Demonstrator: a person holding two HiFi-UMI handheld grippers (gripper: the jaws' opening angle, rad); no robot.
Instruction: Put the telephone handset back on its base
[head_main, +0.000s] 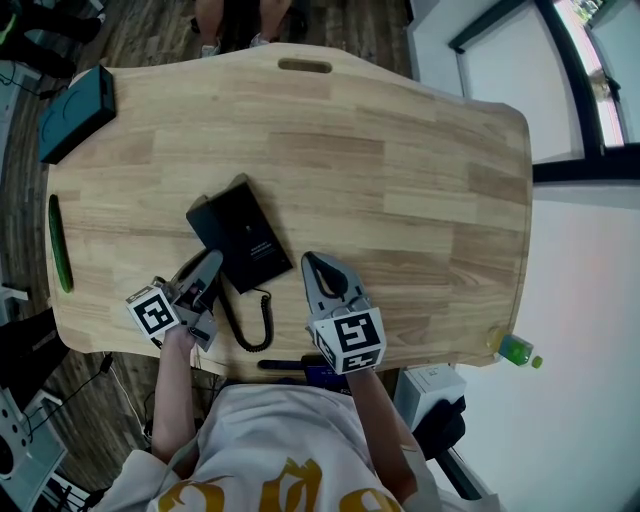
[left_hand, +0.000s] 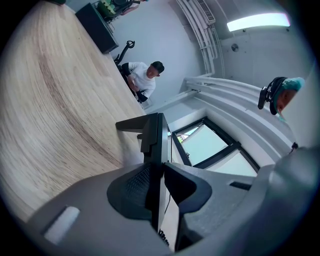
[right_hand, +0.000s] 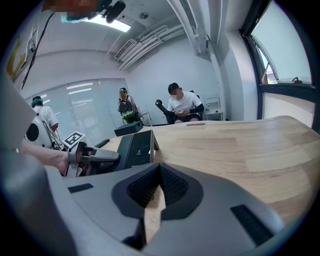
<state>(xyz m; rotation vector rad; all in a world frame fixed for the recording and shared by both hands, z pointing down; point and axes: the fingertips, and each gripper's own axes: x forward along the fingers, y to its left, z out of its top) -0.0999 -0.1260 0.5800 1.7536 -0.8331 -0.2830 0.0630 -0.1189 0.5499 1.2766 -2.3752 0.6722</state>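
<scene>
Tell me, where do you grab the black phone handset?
Probably grip the handset at its near end, pinched across its thin sides, coming from the person's side. It lies long and narrow along the base, the left gripper is shut on that end, and the coiled cord trails from there.

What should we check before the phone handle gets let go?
1. Left tongs grip the handset: ok, shut on it.
2. Handset sits fully down on the base: cannot tell. It is at the base's left side, but the seating is not visible.
3. Right tongs out of the way: ok, closed, holding nothing, beside the base.
4. Cord free: ok, it lies loose on the table in front of the base.
5. Base flat on the table: ok.
</scene>
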